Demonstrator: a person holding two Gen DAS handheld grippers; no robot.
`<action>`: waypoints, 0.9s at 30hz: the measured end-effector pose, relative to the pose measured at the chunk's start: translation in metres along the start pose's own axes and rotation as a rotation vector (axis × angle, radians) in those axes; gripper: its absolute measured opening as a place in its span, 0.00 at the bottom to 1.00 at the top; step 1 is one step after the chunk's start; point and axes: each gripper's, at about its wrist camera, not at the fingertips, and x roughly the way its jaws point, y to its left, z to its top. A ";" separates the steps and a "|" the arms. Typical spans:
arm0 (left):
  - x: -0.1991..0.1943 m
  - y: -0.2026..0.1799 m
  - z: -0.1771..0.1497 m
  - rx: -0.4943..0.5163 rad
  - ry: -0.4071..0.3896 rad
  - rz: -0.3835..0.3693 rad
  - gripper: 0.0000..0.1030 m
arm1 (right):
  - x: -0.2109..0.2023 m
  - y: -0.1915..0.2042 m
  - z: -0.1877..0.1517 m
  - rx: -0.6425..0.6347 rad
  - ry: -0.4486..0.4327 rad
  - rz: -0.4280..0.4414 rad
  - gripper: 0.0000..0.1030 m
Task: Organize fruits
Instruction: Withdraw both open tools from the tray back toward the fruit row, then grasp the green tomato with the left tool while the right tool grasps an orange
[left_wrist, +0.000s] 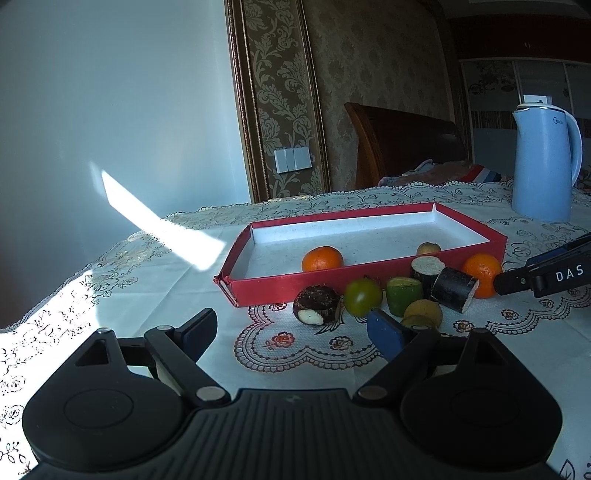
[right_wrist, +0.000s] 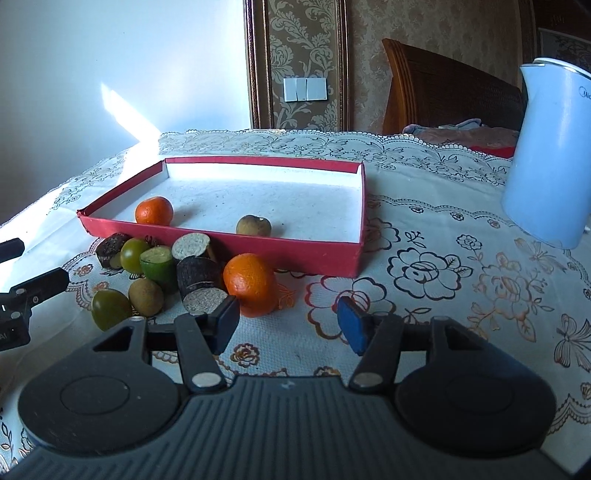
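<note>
A red tray (left_wrist: 258, 290) (right_wrist: 221, 242) with a white floor holds an orange (left_wrist: 322, 259) (right_wrist: 154, 211) and a small brown fruit (left_wrist: 428, 248) (right_wrist: 253, 225). Several fruits lie on the cloth in front of it: another orange (left_wrist: 482, 270) (right_wrist: 250, 284), a green tomato (left_wrist: 362, 296) (right_wrist: 133, 254), a cut green piece (left_wrist: 403, 295) (right_wrist: 159, 264), dark cane pieces (left_wrist: 453, 289) (right_wrist: 201, 286), a water chestnut (left_wrist: 317, 304). My left gripper (left_wrist: 295, 332) is open and empty before the pile. My right gripper (right_wrist: 288, 323) is open and empty, its left finger beside the near orange.
A light blue kettle (left_wrist: 545, 162) (right_wrist: 550, 155) stands at the right of the table. The lace tablecloth (right_wrist: 443, 277) covers the table. A wooden chair back (left_wrist: 402, 144) is behind. The right gripper's fingers (left_wrist: 543, 275) reach in from the right in the left wrist view.
</note>
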 end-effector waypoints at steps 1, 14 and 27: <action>0.001 -0.001 0.000 -0.005 0.015 -0.011 0.86 | 0.001 0.000 0.001 -0.010 0.006 0.012 0.47; 0.018 0.001 0.003 -0.065 0.175 -0.097 0.86 | 0.018 0.012 0.012 -0.093 0.034 0.040 0.46; 0.021 -0.005 0.002 -0.072 0.188 -0.111 0.86 | 0.025 0.012 0.017 -0.083 0.032 0.076 0.33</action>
